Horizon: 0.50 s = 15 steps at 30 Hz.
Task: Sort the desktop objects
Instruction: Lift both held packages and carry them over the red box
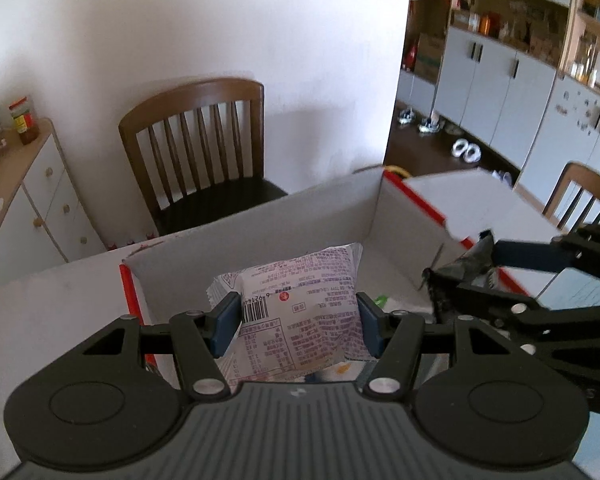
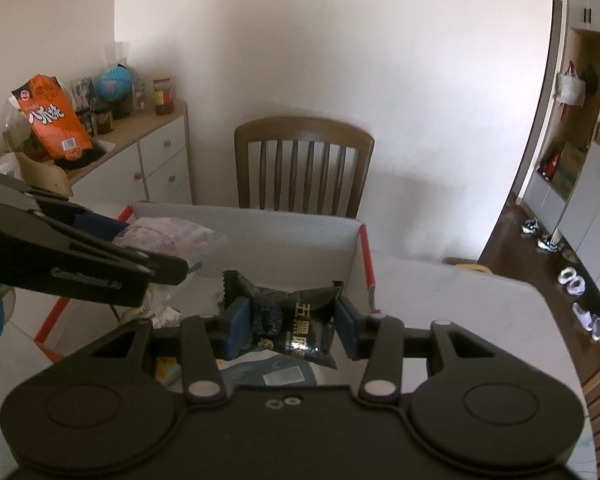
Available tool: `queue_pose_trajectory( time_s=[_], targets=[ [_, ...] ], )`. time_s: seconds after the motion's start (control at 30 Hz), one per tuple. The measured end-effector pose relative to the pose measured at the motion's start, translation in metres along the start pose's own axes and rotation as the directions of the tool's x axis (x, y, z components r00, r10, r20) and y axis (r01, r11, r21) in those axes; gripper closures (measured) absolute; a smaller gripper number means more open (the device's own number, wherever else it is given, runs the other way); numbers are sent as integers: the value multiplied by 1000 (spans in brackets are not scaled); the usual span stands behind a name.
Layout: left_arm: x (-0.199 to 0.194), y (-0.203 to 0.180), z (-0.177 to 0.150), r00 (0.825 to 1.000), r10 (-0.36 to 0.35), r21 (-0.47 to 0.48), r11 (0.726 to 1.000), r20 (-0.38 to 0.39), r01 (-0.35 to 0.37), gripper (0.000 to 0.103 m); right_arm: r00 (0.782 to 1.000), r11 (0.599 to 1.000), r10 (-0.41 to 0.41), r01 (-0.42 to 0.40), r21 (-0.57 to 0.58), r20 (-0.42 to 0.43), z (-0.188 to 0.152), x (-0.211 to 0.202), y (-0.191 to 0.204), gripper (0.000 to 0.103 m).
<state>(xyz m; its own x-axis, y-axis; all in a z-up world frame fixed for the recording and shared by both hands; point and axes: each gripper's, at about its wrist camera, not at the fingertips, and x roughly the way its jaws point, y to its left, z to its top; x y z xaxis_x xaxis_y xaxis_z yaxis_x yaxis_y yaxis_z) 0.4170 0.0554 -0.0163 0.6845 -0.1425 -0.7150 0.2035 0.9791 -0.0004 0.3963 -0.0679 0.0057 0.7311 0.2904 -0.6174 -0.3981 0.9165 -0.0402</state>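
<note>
The white packet's (image 1: 300, 312) lower end is hidden behind the hand-held gripper's body.

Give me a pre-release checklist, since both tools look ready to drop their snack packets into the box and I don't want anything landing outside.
1. Left tool clamped on the white snack packet: ok.
2. Right tool clamped on the black snack packet: ok.
3. White packet over the open cardboard box, inside its walls: ok.
4. Black packet inside the box's red-edged right wall: ok.
5. Two tools apart, not touching: ok, though close.
6. Free space on the box floor beneath each packet: cannot tell; other wrappers already lie there.
</note>
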Motion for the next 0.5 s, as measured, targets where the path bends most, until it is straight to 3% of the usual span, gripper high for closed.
queue_pose_trajectory(
  time_s=[0.2,0.5],
  targets=[
    [27,4,-1,997,22,18,1000,-70,-21,43,999,1000,26,-26,-1,-21,-2,13,2,58],
    [53,-1,-5,989,2,50,999,-150,5,43,989,998,61,-64,-20,-138,-8,41,4,58]
  ],
)
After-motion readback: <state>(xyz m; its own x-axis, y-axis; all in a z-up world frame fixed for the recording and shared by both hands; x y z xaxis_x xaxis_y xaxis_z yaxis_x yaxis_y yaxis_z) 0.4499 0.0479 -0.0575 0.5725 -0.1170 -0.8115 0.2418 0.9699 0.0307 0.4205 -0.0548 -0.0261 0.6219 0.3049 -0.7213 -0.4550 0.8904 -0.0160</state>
